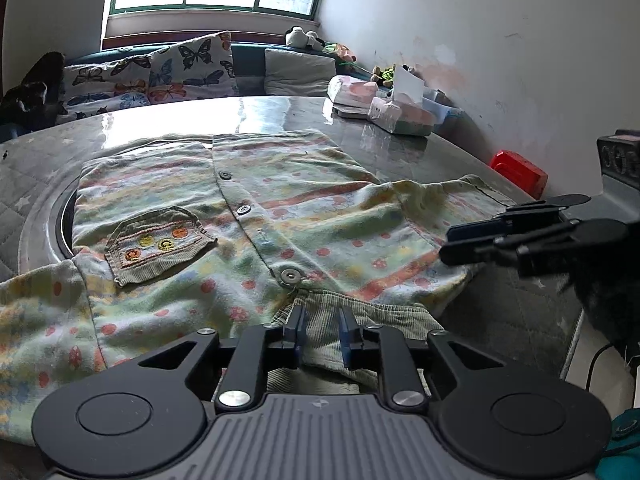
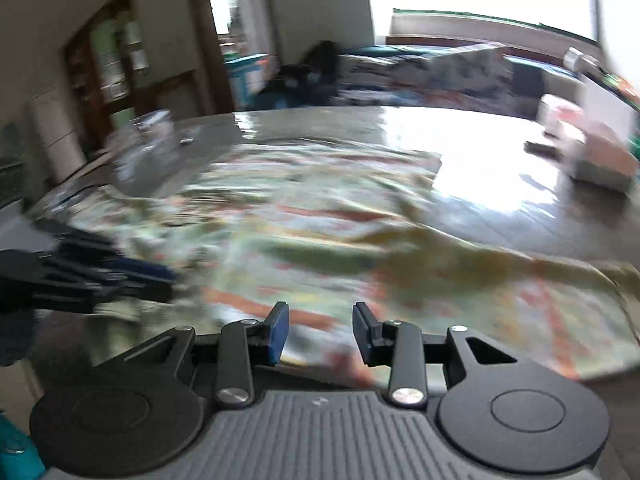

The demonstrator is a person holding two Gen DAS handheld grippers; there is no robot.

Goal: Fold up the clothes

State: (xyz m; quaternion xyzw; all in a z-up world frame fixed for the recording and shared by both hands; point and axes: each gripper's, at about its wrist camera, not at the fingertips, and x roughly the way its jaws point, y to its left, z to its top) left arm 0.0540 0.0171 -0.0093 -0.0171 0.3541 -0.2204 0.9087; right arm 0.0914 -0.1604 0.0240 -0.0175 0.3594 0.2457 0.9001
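Note:
A small child's shirt (image 1: 256,216) with pastel stripes, red dots, snap buttons and a corduroy chest pocket (image 1: 158,246) lies spread flat on the grey table (image 1: 280,114). My left gripper (image 1: 322,334) is open, its blue-padded fingers resting over the green corduroy collar (image 1: 360,320) at the near edge. My right gripper (image 2: 320,332) is open and empty, just above the shirt's near edge (image 2: 320,248); that view is blurred. In the left wrist view the right gripper (image 1: 452,242) hovers over the shirt's right sleeve. The left gripper also shows in the right wrist view (image 2: 160,280).
Tissue packs and boxes (image 1: 392,108) stand at the table's far right. A red box (image 1: 520,172) sits by the right wall. A bench with butterfly cushions (image 1: 160,72) runs behind the table. A clear container (image 2: 148,152) stands at the table's left.

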